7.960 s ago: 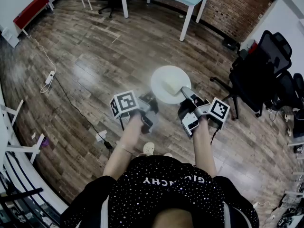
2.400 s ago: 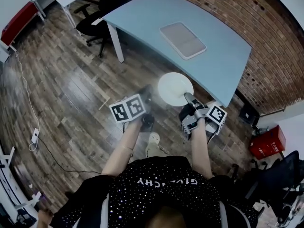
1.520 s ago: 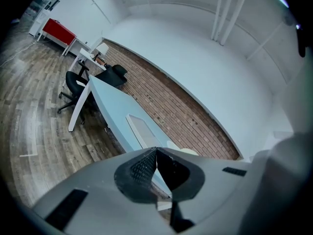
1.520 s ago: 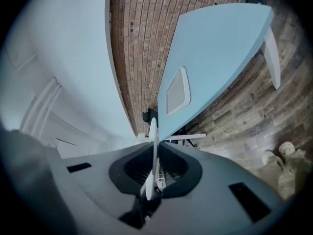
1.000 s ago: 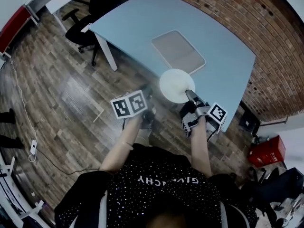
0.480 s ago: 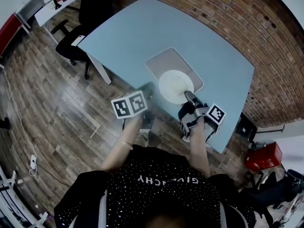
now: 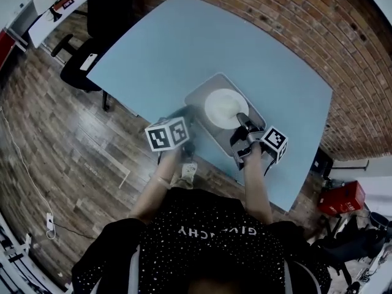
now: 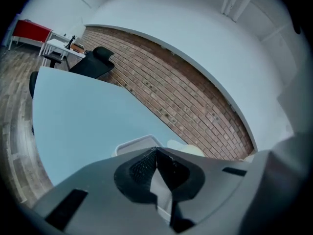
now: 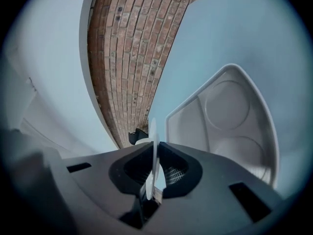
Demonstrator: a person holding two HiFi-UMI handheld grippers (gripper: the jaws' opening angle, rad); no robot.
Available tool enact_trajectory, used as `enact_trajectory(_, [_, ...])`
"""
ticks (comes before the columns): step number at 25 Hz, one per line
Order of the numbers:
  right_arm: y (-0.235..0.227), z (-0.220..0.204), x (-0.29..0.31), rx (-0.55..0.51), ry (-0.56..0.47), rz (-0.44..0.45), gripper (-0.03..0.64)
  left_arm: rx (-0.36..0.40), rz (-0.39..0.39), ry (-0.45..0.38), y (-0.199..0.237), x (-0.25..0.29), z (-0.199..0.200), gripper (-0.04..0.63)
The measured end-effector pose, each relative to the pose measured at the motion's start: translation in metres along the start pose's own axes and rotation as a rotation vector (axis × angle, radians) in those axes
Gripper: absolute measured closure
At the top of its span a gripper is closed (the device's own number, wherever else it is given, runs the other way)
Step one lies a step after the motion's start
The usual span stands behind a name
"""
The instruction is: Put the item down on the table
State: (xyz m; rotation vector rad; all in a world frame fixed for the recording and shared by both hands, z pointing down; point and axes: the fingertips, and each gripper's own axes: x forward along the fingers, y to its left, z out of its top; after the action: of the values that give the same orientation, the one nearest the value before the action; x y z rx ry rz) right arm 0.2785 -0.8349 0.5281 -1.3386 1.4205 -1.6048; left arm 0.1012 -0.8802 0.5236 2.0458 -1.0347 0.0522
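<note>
A white round plate (image 7: 224,106) is held level by its near rim in my right gripper (image 7: 242,121), which is shut on it. The plate hovers over a pale compartment tray (image 7: 197,95) lying on the light blue table (image 7: 159,48). In the right gripper view the plate (image 9: 153,146) shows edge-on between the jaws, with the tray (image 9: 234,116) below and to the right. My left gripper (image 7: 184,114) is at the tray's near left corner. Its jaws are shut with nothing between them (image 8: 156,153).
A brick wall (image 7: 294,17) runs behind the table. A black office chair (image 7: 78,72) stands at the table's left end, and a white desk (image 7: 55,2) is further left. A red box (image 7: 340,198) sits on the wooden floor (image 7: 55,139) at right.
The person has walked from open floor up to the blue table. The plate, held throughout in the right gripper, has gone from the table's near edge to above the tray.
</note>
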Motion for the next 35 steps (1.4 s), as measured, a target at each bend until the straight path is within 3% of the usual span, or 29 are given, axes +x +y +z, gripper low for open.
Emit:
enact_trajectory(7, [-0.031,0.014,0.068,-0.055,0.062,-0.086,0.586,-0.015,-0.021,0.049,0.014,0.038,0.008,0.584])
enact_trajectory(13, [-0.049,0.015,0.088,-0.218,0.138,-0.228,0.586,-0.063,0.002,0.058,0.016,0.048,0.002,0.584])
enact_trajectory(17, [-0.061,0.023,0.092,-0.360,0.162,-0.379,0.586,-0.078,0.023,0.044,0.013,0.050,0.002,0.584])
enact_trajectory(19, [-0.066,0.028,0.093,-0.457,0.175,-0.464,0.556,-0.087,0.034,0.039,0.011,0.050,0.001,0.584])
enact_trajectory(21, [-0.065,0.032,0.092,-0.563,0.179,-0.525,0.449,-0.079,0.040,0.039,0.008,0.050,0.000,0.584])
enact_trajectory(25, [-0.054,0.051,0.075,-0.716,0.117,-0.563,0.433,-0.061,0.026,0.036,-0.004,0.053,0.002,0.584])
enact_trajectory(26, [-0.051,0.051,0.072,-0.699,0.120,-0.533,0.434,-0.061,0.023,0.034,-0.006,0.055,0.003,0.584])
enact_trajectory(28, [-0.042,0.041,0.070,-0.565,0.153,-0.391,0.470,-0.064,0.022,0.031,-0.008,0.058,0.003,0.584])
enact_trajectory(33, [0.001,0.030,0.050,-0.038,0.130,0.109,0.484,-0.080,0.014,0.025,-0.014,0.063,0.001,0.584])
enact_trajectory(35, [0.011,0.034,0.037,0.106,0.095,0.237,0.603,-0.087,0.015,0.022,-0.017,0.064,-0.001,0.584])
